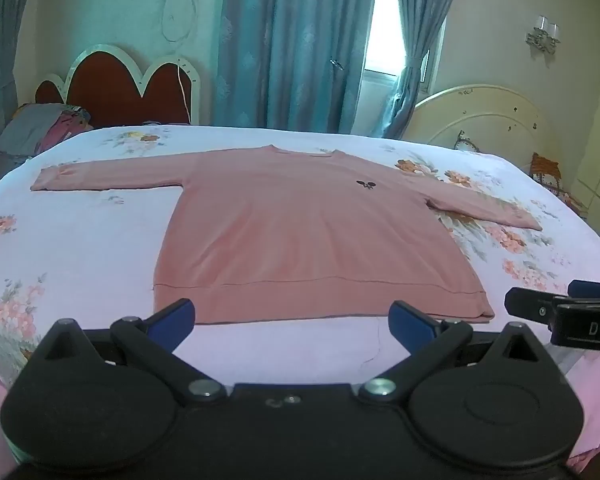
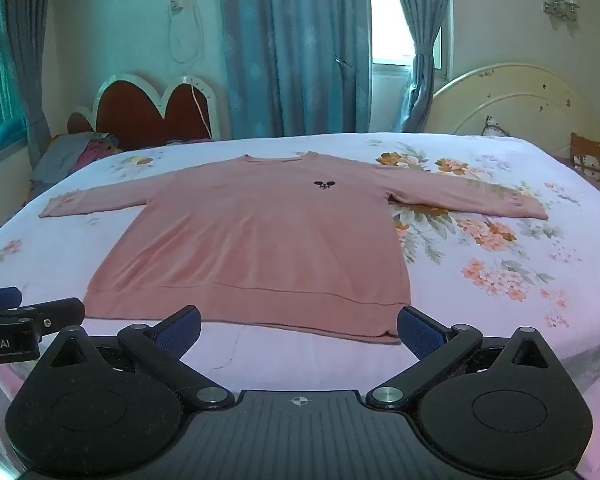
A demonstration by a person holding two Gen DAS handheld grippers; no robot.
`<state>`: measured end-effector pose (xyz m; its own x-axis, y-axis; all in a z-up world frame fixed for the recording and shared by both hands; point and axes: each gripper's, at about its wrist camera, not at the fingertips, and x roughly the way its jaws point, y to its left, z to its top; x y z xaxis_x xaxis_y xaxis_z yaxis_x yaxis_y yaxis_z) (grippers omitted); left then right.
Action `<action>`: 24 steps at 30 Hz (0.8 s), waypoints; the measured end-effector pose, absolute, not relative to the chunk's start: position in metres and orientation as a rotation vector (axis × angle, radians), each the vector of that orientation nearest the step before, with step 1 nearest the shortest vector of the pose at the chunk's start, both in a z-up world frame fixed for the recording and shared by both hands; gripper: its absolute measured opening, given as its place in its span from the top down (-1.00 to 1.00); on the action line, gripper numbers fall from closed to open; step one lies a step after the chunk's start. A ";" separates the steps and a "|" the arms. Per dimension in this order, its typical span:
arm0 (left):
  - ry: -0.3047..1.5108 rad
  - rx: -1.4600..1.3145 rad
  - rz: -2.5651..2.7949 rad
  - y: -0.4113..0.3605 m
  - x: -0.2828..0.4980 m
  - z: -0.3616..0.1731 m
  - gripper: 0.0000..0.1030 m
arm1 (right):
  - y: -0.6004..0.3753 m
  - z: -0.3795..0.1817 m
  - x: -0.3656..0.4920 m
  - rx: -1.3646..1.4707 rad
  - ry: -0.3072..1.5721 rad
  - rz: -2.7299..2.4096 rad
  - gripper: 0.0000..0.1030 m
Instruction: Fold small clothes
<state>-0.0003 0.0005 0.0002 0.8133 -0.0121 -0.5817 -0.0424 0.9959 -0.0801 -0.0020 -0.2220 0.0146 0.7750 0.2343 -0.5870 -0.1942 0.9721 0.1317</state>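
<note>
A pink long-sleeved top [image 1: 300,224] lies flat and face up on the bed, sleeves spread to both sides, a small black logo on its chest. It also shows in the right wrist view [image 2: 260,240]. My left gripper [image 1: 292,320] is open and empty, just short of the hem near the bed's front edge. My right gripper [image 2: 300,326] is open and empty, also just short of the hem, toward its right corner. Each gripper shows at the edge of the other's view: the right one [image 1: 564,312] and the left one [image 2: 32,316].
The bed has a white floral sheet [image 1: 80,248]. A pile of clothes [image 1: 40,132] lies at the far left by a red headboard [image 1: 124,88]. A cream headboard [image 2: 520,104] stands at the far right. Blue curtains [image 2: 296,48] hang behind.
</note>
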 end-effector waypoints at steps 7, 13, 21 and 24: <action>0.624 -0.075 0.007 0.001 -0.003 0.001 -0.99 | -0.224 0.016 -0.004 0.075 0.644 0.232 -1.00; 0.617 -0.078 0.014 0.007 -0.005 0.006 -0.99 | -0.223 0.016 -0.004 0.081 0.644 0.229 -1.00; 0.616 -0.069 0.017 0.001 -0.006 0.009 -1.00 | -0.226 0.020 -0.007 0.084 0.634 0.230 -1.00; 0.618 -0.067 0.018 0.001 -0.006 0.009 -0.99 | -0.225 0.020 -0.008 0.081 0.634 0.229 -1.00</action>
